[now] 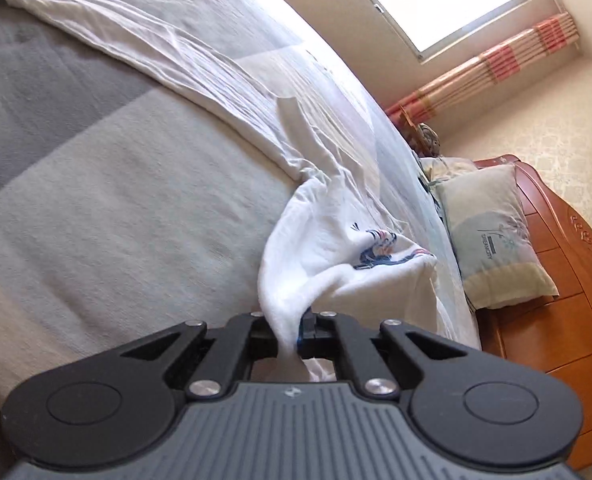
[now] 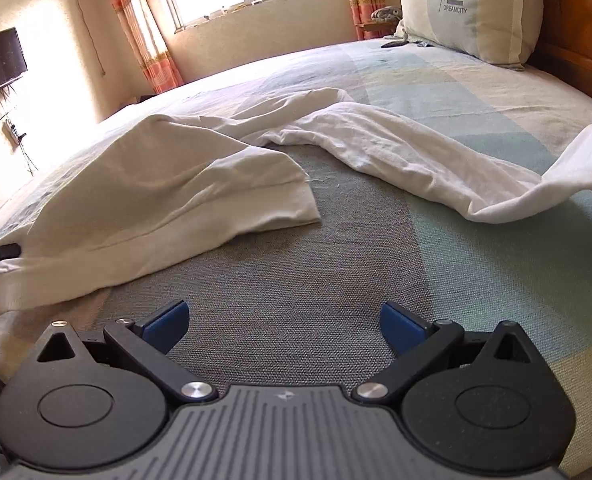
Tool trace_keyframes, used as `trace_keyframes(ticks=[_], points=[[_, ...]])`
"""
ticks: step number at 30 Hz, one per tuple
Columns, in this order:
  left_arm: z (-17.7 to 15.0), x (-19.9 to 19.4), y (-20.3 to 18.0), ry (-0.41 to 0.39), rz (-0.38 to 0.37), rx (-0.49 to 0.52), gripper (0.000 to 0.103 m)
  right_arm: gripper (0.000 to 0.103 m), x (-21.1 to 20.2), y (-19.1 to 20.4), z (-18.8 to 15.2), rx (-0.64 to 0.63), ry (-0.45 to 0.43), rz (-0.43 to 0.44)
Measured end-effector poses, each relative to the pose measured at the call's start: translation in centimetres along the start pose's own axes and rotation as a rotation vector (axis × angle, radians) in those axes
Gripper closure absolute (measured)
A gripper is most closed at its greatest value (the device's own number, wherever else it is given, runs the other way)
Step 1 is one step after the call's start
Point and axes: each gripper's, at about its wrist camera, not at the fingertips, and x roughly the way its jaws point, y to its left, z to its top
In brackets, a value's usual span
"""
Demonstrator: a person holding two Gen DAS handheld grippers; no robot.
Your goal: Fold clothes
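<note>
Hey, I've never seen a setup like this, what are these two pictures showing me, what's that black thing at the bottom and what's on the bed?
Each picture comes from a camera mounted on a handheld gripper, looking forward along its jaws. A person carries one in each hand; the black parts at the bottom are the tools themselves.

The left wrist view shows the left gripper with jaws shut on a bunch of white garment bearing a small printed design. The cloth trails away across the striped bed cover.

The right wrist view shows the right gripper, its blue-padded jaws wide open and holding nothing above the bed. Ahead lies the white clothing, spread and rumpled, with a pillow against the headboard.
</note>
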Motion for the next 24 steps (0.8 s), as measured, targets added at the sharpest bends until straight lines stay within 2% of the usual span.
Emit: trace_keyframes(ticks=[3,6,9,11,12,15,17,20,24], points=[[0.4,1.0,1.4,0.043,0.029,-0.030,0.101,0.000,-0.2,-0.3,1.3,0.100,0.038,0.128],[0.5,2.5,1.6,0.067,0.093,0.010,0.100,0.000,0.5,-0.9,2.5,0.210,0.031,0.291],[0.8,3.4,2.1,0.082,0.082,-0.006,0.100,0.000,2.0,-1.5,4.1,0.247,0.012,0.320],[0.9,3.7,2.2,0.089,0.066,-0.016,0.100,0.000,3.8,-2.7,5.5,0.291,0.040,0.353],[1.0,3.8,2.3,0.090,0.063,-0.016,0.100,0.000,4.8,-3.3,6.1,0.314,0.057,0.371],[0.9,3.8,2.3,0.090,0.060,-0.007,0.099,0.000,9.0,-5.2,7.2,0.406,0.184,0.463],[0.9,3.9,2.3,0.088,0.057,-0.009,0.099,0.000,10.2,-5.3,8.2,0.401,0.201,0.519],[1.0,3.8,2.7,0.091,0.052,-0.012,0.099,0.000,12.2,-5.2,9.6,0.394,0.235,0.553],[0.9,3.8,3.0,0.088,0.045,-0.020,0.099,0.000,12.1,-5.1,9.5,0.426,0.285,0.571]])
